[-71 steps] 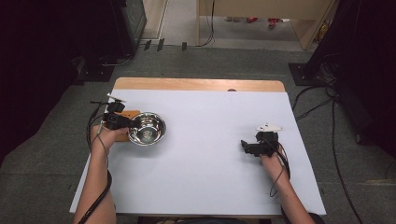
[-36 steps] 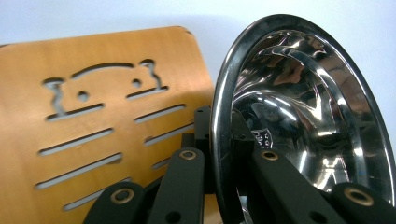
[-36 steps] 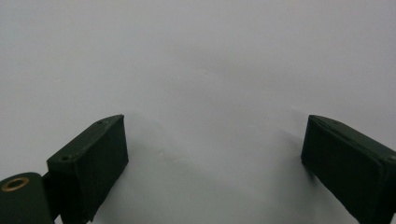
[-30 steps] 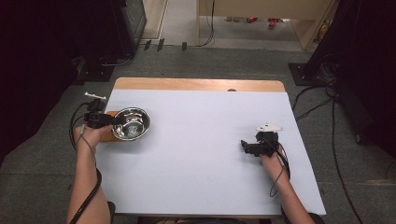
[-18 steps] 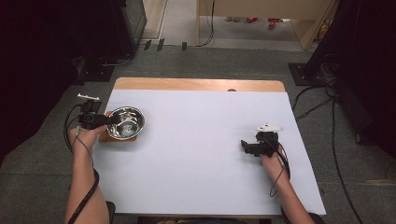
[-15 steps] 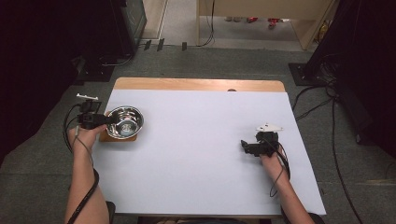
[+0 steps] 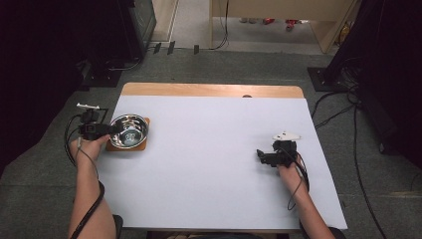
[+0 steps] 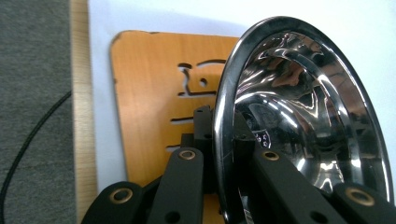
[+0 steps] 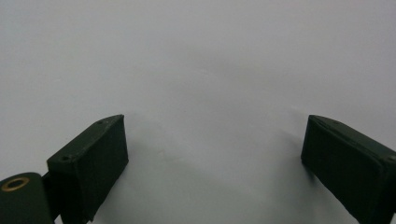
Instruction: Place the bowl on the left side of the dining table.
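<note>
Two grippers: left gripper [image 7: 110, 130] clenching steel bowl [image 7: 129, 130] rim over wooden board [image 7: 141, 146]; right gripper [image 9: 212, 154] resting released. Next, we're judging: set bowl down level.

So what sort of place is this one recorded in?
Probably a lab or recording workspace rather than a kitchen: a table covered with a plain white sheet stands on grey carpet, cables trail across the floor, and dark equipment racks stand around it.
</note>
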The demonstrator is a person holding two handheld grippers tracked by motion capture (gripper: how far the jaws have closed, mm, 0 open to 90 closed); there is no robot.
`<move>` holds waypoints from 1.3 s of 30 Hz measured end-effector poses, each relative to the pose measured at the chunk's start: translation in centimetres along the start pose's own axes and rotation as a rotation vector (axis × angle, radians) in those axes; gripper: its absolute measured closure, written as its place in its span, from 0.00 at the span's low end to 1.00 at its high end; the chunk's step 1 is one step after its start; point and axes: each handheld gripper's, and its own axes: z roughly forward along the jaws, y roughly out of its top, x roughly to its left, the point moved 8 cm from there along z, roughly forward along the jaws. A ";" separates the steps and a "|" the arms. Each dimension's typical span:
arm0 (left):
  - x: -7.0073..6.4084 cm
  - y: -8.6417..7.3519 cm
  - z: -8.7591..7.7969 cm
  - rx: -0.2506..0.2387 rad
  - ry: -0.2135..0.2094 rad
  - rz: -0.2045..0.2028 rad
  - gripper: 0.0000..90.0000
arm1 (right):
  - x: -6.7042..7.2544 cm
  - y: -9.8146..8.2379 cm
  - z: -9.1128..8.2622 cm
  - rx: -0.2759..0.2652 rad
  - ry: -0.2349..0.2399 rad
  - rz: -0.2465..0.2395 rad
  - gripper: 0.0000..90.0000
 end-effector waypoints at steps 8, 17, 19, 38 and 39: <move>0.2 0.0 0.7 0.010 0.012 -0.008 0.97 | 0.0 0.0 0.0 0.000 0.000 0.000 0.08; 0.0 -0.2 0.8 -0.005 0.033 0.033 0.76 | 0.0 0.0 0.0 0.000 0.000 0.000 0.08; -0.1 -0.2 0.8 -0.008 0.027 0.045 0.71 | 0.0 0.0 0.0 0.000 0.000 0.000 0.08; -0.8 -0.3 0.2 -0.024 0.077 0.059 0.42 | 0.0 0.0 0.0 0.000 0.002 0.000 0.08; -0.7 -0.3 0.1 -0.026 0.082 0.056 0.42 | 0.0 0.0 0.0 0.000 0.002 0.000 0.08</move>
